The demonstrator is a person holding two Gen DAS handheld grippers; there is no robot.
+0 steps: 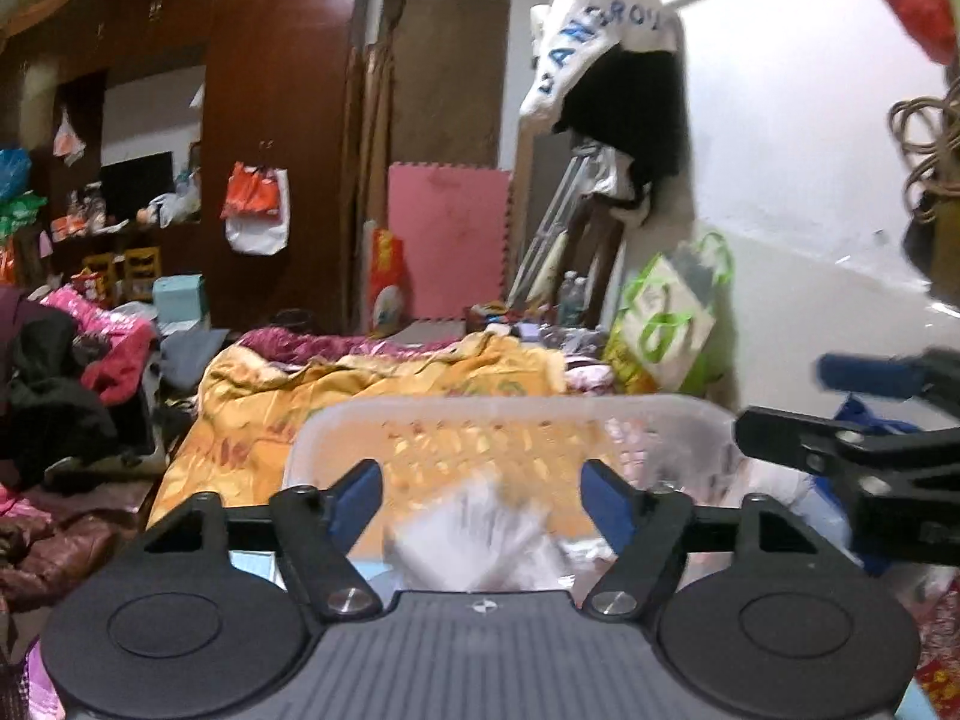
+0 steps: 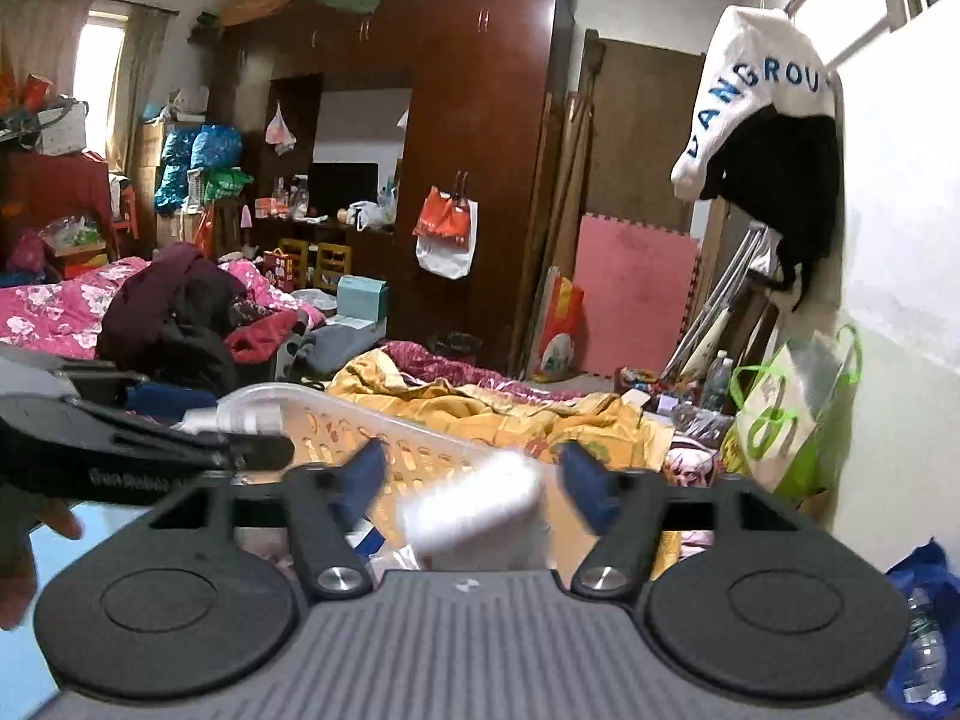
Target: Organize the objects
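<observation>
basket [image 1: 504, 414], a pale slotted plastic one, sits just ahead of both tongs, on the bed against the yellow quilt [image 1: 360, 396]. left tongs [image 1: 480, 489] stand wide apart, gripping nothing; a blurred white packet [image 1: 480, 534] lies in the basket between and below their blue pads. right tongs [image 2: 471, 474] are spread as wide, with a blurred white roll-shaped thing [image 2: 474, 507] between the fingers, though i cannot tell whether either pad touches it. each wrist view shows the other tool at its edge, beside the basket rim. further off, a green-handled bag [image 2: 786, 414] leans at the white wall, a pink foam mat [image 2: 636, 294] stands by the dark wardrobe [image 2: 480, 138], and clothes lie heaped on the pink bedding [image 2: 54, 312].
</observation>
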